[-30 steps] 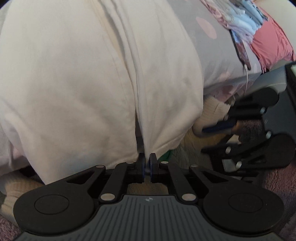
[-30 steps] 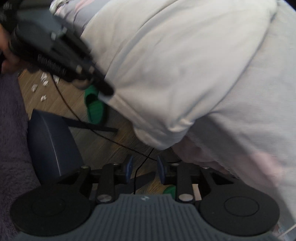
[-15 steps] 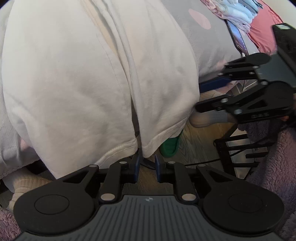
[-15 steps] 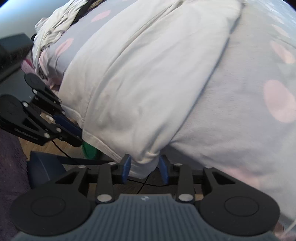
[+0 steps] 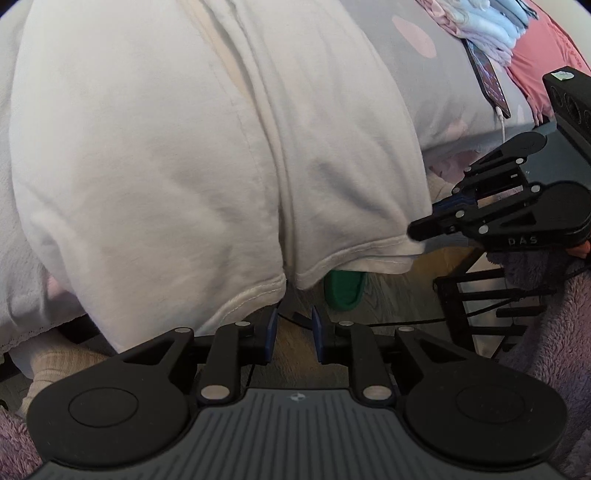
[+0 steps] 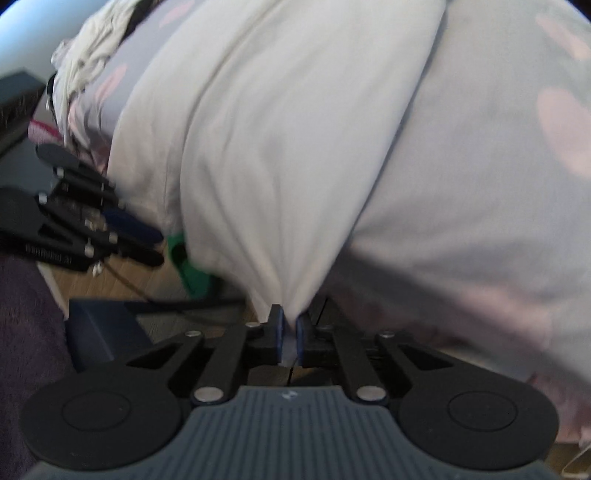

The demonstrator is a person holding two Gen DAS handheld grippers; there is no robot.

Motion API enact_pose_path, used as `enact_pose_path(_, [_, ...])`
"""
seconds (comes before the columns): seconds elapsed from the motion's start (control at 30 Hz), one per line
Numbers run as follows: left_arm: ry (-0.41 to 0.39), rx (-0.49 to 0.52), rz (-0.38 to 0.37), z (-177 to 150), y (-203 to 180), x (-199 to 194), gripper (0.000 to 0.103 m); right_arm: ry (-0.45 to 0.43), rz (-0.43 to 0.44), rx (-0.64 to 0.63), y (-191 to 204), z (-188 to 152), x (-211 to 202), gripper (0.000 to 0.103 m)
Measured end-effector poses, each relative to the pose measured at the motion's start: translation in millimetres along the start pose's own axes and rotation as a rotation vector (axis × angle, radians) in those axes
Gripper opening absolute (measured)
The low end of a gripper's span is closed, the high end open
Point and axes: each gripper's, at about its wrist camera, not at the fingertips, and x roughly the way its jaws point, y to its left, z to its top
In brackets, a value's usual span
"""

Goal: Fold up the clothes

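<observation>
Garment [image 5: 207,155] draped over the bed [image 5: 436,99] edge, hem hanging toward the floor [image 5: 391,288], slipper [image 5: 343,291] on the floor below the hem, clothes pile [image 5: 491,26] and phone [image 5: 487,77] on the bed at right.

Garment [image 5: 192,155] cream-white, plain. Bedcover [image 5: 402,66] grey with pink spots. Folded stack [image 5: 487,22] pale blue and pink, on coral-red cloth [image 5: 543,48]. Slipper [image 5: 343,291] green. Sleeve [image 5: 554,332] fuzzy purple.
</observation>
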Motion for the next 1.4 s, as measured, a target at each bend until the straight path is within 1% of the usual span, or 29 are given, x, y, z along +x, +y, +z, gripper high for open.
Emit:
enact_pose_path(0.1, [-0.009, 0.016, -0.004, 0.0, -3.0, -5.0, 0.019, 0.025, -0.002, 0.006, 0.5, -2.6, 0.2, 0.008])
enact_pose_path(0.13, [-0.014, 0.021, -0.003, -0.2, -3.5, -7.5, 0.020, 0.053, -0.009, 0.005, 1.3, -4.5, 3.0, 0.007])
enact_pose_path(0.17, [-0.021, 0.024, -0.002, -0.8, -4.0, -10.5, 0.021, 0.092, -0.021, 0.000, 2.4, -7.1, 7.5, 0.000])
enact_pose_path(0.23, [-0.037, 0.028, 0.005, -2.5, -4.8, -18.0, 0.023, 0.145, -0.060, -0.026, 5.5, -12.9, 15.5, 0.000])
enact_pose_path(0.27, [-0.048, 0.027, 0.010, -3.7, -5.0, -22.5, 0.024, 0.155, -0.070, -0.033, 6.5, -14.3, 17.1, 0.000])
enact_pose_path(0.33, [-0.083, 0.023, 0.023, -6.4, -6.1, -34.6, 0.025, 0.135, -0.067, -0.025, 7.1, -13.2, 12.2, 0.001])
enact_pose_path(0.37, [-0.101, 0.021, 0.030, -7.7, -6.6, -40.8, 0.025, 0.124, -0.068, -0.022, 7.4, -12.2, 8.8, 0.005])
enact_pose_path(0.43, [-0.136, 0.011, 0.038, -9.4, -2.4, -51.8, 0.027, 0.096, -0.084, -0.033, 10.8, -9.4, 0.9, 0.006])
enact_pose_path(0.53, [-0.183, -0.046, 0.050, -16.4, 12.4, -65.2, 0.032, 0.052, -0.113, -0.057, 17.0, -4.8, -11.1, 0.008])
enact_pose_path(0.57, [-0.197, -0.068, 0.055, -19.1, 17.7, -69.2, 0.035, 0.039, -0.118, -0.062, 18.7, -2.8, -14.0, 0.012])
enact_pose_path(0.6, [-0.208, -0.087, 0.062, -21.2, 23.0, -72.4, 0.036, 0.030, -0.120, -0.064, 19.1, -0.6, -15.1, 0.022])
enact_pose_path(0.63, [-0.219, -0.106, 0.073, -21.2, 27.1, -74.8, 0.037, 0.025, -0.124, -0.064, 18.6, 1.6, -15.4, 0.027])
enact_pose_path(0.67, [-0.232, -0.122, 0.084, -22.8, 32.2, -78.7, 0.037, 0.020, -0.128, -0.064, 18.2, 3.8, -15.6, 0.030])
enact_pose_path(0.83, [-0.305, -0.197, 0.119, -38.2, 65.5, -96.6, 0.041, 0.023, -0.117, -0.053, 13.2, 17.2, -10.6, 0.032])
enact_pose_path(0.9, [-0.329, -0.202, 0.126, -44.7, 75.0, -97.3, 0.042, 0.025, -0.108, -0.048, 11.1, 22.8, -8.2, 0.033])
enact_pose_path(1.0, [-0.322, -0.187, 0.093, -51.0, 82.1, -91.2, 0.042, 0.029, -0.094, -0.042, 8.0, 31.2, -4.7, 0.033])
enact_pose_path(1.07, [-0.303, -0.146, 0.085, -51.8, 82.4, -83.2, 0.042, 0.032, -0.085, -0.036, 5.6, 35.8, -2.6, 0.034])
enact_pose_path(1.17, [-0.266, -0.105, 0.085, -46.6, 85.6, -68.5, 0.043, 0.035, -0.073, -0.023, 1.8, 37.6, -1.0, 0.034])
enact_pose_path(1.27, [-0.247, -0.082, 0.079, -39.8, 89.5, -56.4, 0.044, 0.035, -0.066, -0.018, 0.8, 36.1, -0.5, 0.034])
enact_pose_path(1.4, [-0.242, -0.067, 0.035, -33.4, 93.0, -46.3, 0.044, 0.011, -0.043, -0.007, -0.7, 32.4, -5.9, 0.036])
